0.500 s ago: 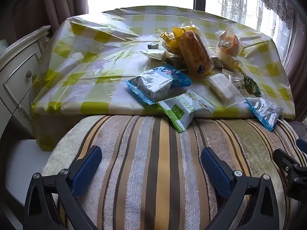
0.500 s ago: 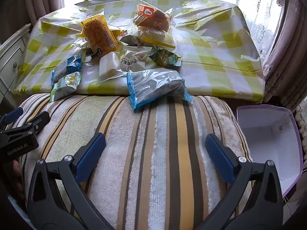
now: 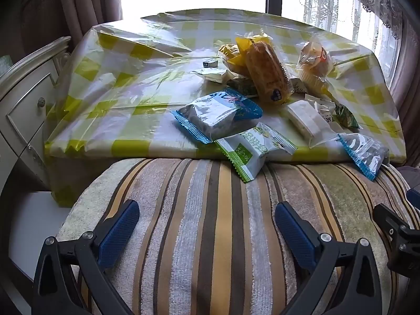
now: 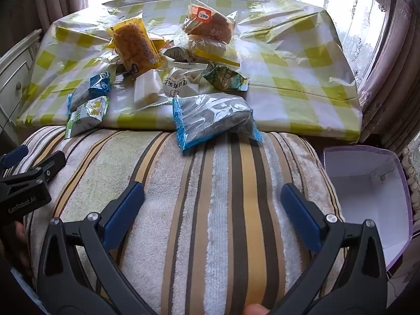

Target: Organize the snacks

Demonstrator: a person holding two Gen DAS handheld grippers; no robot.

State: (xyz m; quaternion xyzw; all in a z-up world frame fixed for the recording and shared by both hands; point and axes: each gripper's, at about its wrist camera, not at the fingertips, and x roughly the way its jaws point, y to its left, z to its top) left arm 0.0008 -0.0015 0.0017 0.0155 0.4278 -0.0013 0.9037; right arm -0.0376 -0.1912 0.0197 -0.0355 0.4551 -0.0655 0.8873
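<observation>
Right gripper (image 4: pixel 212 197) over striped cushion (image 4: pixel 210 210), jaws wide apart, nothing between. Ahead of fingertips, blue-edged clear packet (image 4: pixel 214 120) lies half on cushion, half on checked cloth (image 4: pixel 302 78). Snack pile (image 4: pixel 168 60) farther ahead. White bin (image 4: pixel 372 194) right of gripper. Left gripper (image 4: pixel 29 176) at left edge.

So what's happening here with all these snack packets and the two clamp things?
A person holds a two-finger gripper in each hand; the left gripper and the right gripper are both open and empty, hovering over a striped cushion. Nothing has been picked up yet. Snack packets lie piled on the checked tablecloth, and one blue-edged packet hangs over its near edge. An open white box sits to the right, apparently empty.
</observation>
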